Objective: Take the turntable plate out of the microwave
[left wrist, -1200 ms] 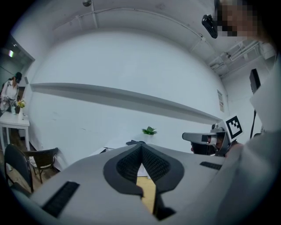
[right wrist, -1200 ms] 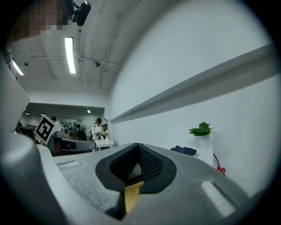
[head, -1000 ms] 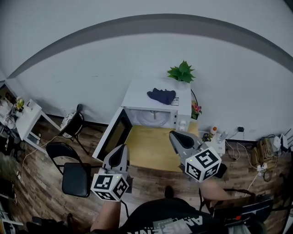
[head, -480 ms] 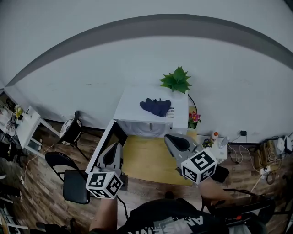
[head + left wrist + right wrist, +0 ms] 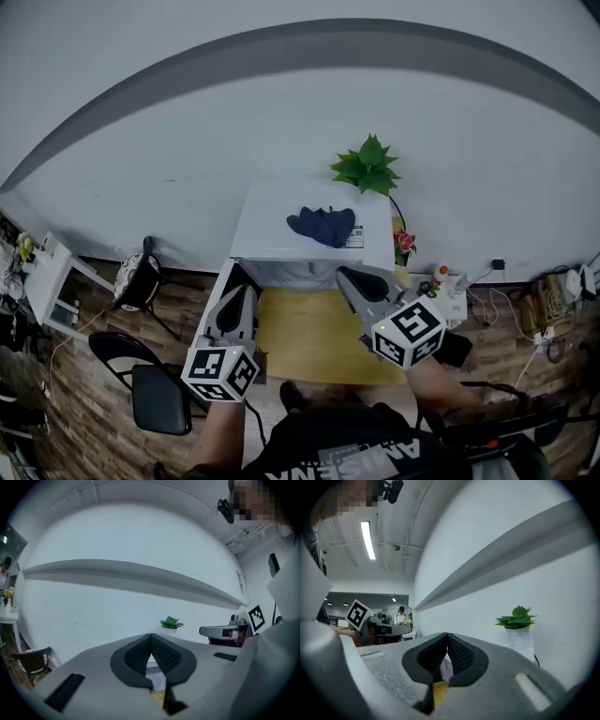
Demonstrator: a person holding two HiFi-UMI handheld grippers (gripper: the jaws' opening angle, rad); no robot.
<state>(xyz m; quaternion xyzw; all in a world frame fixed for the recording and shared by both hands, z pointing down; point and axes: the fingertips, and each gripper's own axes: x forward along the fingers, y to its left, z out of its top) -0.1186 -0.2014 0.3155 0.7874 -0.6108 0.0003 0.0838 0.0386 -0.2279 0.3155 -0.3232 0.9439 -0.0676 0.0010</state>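
Note:
The white microwave (image 5: 281, 217) stands at the back of a wooden table (image 5: 314, 339), its door (image 5: 223, 283) swung open to the left. Only a pale strip of the cavity (image 5: 302, 274) shows in the head view, and I cannot make out the turntable plate in it. My left gripper (image 5: 242, 292) hovers by the open door, shut and holding nothing; its pads (image 5: 161, 653) meet. My right gripper (image 5: 349, 277) is in front of the microwave's right side, also shut and holding nothing, pads (image 5: 458, 656) together. Through both jaw gaps I see a sliver of white cavity and yellow table.
A dark blue cloth (image 5: 322, 225) lies on the microwave top, next to a potted green plant (image 5: 368, 166). Two black chairs (image 5: 155, 394) (image 5: 139, 278) stand left of the table. Pink flowers (image 5: 404, 242), a bottle (image 5: 441, 271) and cables (image 5: 539, 319) are at the right.
Both grippers have moved forward toward the open microwave together with the head. The cavity, and the plate seen in it earlier, have slipped under the microwave's top edge. Jaws stayed shut.

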